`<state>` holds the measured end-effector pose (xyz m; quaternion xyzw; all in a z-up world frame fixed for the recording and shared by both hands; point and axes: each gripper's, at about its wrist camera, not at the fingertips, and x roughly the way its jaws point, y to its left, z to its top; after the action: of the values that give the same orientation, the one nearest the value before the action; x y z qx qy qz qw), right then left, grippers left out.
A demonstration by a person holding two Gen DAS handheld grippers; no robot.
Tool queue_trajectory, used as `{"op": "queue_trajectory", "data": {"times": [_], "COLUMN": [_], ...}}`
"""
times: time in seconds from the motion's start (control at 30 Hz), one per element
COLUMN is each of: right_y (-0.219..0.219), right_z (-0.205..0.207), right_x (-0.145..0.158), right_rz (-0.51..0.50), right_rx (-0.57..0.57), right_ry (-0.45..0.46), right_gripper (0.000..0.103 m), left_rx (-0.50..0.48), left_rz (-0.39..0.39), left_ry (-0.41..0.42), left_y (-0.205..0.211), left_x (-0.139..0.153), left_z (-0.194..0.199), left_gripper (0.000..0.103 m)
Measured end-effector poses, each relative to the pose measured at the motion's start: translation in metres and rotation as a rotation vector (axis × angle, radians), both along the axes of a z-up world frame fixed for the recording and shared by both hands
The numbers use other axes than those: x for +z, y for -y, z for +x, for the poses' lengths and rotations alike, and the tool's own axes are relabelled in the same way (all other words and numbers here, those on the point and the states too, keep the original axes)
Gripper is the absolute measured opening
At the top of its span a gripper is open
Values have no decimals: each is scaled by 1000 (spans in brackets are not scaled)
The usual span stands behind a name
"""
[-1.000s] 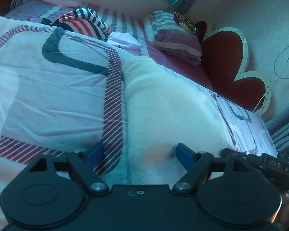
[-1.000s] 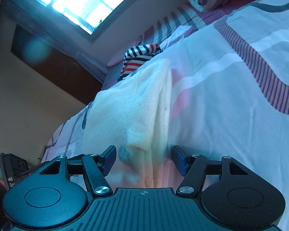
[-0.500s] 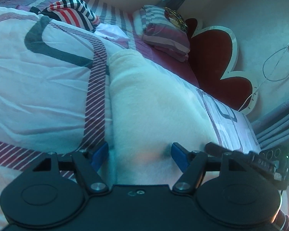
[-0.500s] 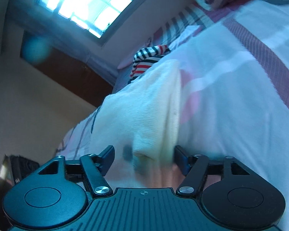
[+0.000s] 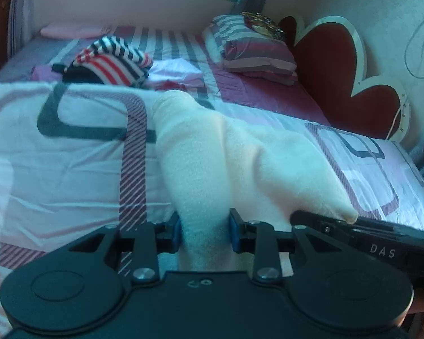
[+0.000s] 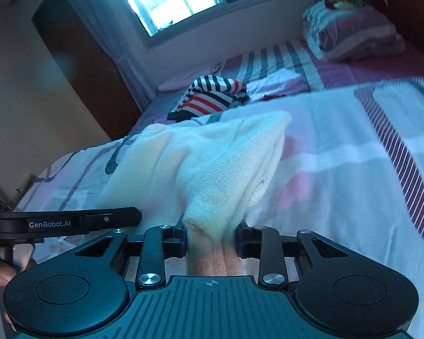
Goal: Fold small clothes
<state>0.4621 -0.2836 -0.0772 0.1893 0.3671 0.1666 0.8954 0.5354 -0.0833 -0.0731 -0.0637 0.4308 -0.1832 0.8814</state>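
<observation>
Both grippers' fingers (image 5: 175, 233) have just closed, pinching the cream garment (image 5: 240, 152) on the bedspread (image 5: 70, 169), striped clothes (image 6: 212, 96) lying beyond.

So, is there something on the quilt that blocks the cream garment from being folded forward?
Nothing visible does. Both the left gripper and right gripper already pinch the cream garment. The quilt ahead is bare; the striped clothes lie well beyond it.

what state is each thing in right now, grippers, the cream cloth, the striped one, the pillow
left gripper: just closed, shut on the cream garment
right gripper: just closed, shut on the cream garment
cream garment: near edge bunched, lifted off the quilt
striped garment: crumpled, unfolded
pillow: lying by the headboard
</observation>
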Motion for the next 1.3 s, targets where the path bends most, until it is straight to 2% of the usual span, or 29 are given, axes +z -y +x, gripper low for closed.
{"op": "queue_trajectory", "data": {"times": [0.23, 0.67, 0.87, 1.07, 1.17, 1.2, 1.23, 1.3], "right_y": [-37, -186, -257, -300, -304, -299, -296, -285], "right_z": [-4, -45, -51, -51, -51, -51, -51, -50], "right_x": [25, 52, 46, 25, 6, -3, -12, -26], "right_rz": [-23, -31, -30, -16, -19, -14, 7, 91], "right_rx": [29, 75, 123, 159, 152, 143, 128, 100], "right_ry": [60, 78, 69, 27, -21, -46, -67, -105], "right_gripper": [30, 30, 30, 30, 30, 30, 30, 37], "left_rx": [-13, 11, 35, 33, 30, 40, 52, 76], "left_rz": [38, 55, 59, 44, 52, 37, 14, -58], "left_ry": [51, 49, 20, -30, -68, -65, -63, -77], "left_y": [-28, -163, -226, -265, -274, -280, -285, -294], "left_x": [28, 53, 49, 30, 8, 2, -4, -12], "left_z": [-26, -75, -87, -92, -90, -91, -91, -90], "left_gripper": [30, 30, 30, 31, 44, 55, 60, 61]}}
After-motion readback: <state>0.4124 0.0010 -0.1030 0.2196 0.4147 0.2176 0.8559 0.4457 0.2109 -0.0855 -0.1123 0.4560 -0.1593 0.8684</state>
